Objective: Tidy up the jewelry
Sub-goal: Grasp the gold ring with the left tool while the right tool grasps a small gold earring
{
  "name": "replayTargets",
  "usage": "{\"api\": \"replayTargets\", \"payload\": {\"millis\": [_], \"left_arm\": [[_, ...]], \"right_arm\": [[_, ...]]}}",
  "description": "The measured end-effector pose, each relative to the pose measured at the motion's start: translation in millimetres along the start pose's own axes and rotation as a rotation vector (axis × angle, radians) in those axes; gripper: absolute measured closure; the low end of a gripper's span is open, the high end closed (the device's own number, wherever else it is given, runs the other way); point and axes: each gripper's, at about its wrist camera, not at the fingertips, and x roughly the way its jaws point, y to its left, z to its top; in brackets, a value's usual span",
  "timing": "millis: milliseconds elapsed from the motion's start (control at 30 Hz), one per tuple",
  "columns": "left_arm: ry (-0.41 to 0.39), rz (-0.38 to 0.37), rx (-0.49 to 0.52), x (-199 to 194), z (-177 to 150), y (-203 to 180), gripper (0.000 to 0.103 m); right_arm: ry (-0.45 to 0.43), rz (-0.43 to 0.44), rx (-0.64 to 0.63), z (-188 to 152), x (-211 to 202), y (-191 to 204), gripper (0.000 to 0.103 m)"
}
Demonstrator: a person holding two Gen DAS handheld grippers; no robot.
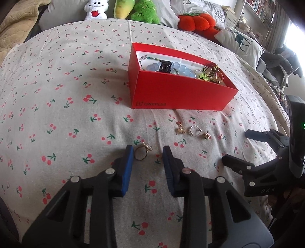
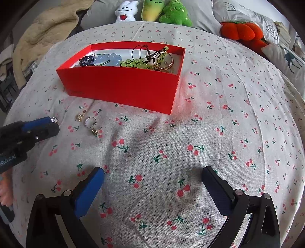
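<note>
Both tongs are hovering low over a cherry-print bedspread [image 2: 209, 133]. Left tongs [image 1: 147, 152] are standing partly open, their blue pads [image 1: 127, 167] flanking a gold ring [image 1: 142, 152] with a stone cluster; the ring is lying on the cloth just beside the left pad, and whether it touches is unclear. From the right camera only that ring's sparkly top [image 2: 54, 120] is showing past the left tongs [image 2: 48, 125].

Ahead and to the right of the left tongs, a gold charm [image 1: 180, 128], a beaded ring [image 1: 194, 130] and a small stud [image 1: 206, 135] are lying in a loose row, apart from each other. Beyond them a red box [image 1: 181, 91] is sitting with blue beads [image 1: 179, 66], green beads [image 2: 137, 64] and gold hoops [image 2: 164, 61] inside.

Right tongs [image 2: 152, 175] are spread wide and gripping nothing, with bare cloth between the fingers and open bedspread stretching off to their right. Plush toys [image 2: 164, 9] and pillows [image 1: 240, 43] are lining the far edge of the bed.
</note>
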Motion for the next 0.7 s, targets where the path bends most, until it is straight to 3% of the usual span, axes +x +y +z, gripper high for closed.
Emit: {"api": "replayTargets", "payload": {"millis": [100,400,700], "left_arm": [[0.002,0.026,0.004,1,1,1,0.082],[0.035,0.050,-0.018,-5,4,-2,0.084],[0.048,0.060,-0.028,-8,0,1,0.084]], "right_arm": [[0.000,0.001,0.000,3,1,0,0.000],[-0.020,0.097,-0.024,14,4,17,0.003],[-0.044,0.124,-0.077,32,11,35,0.046]]}}
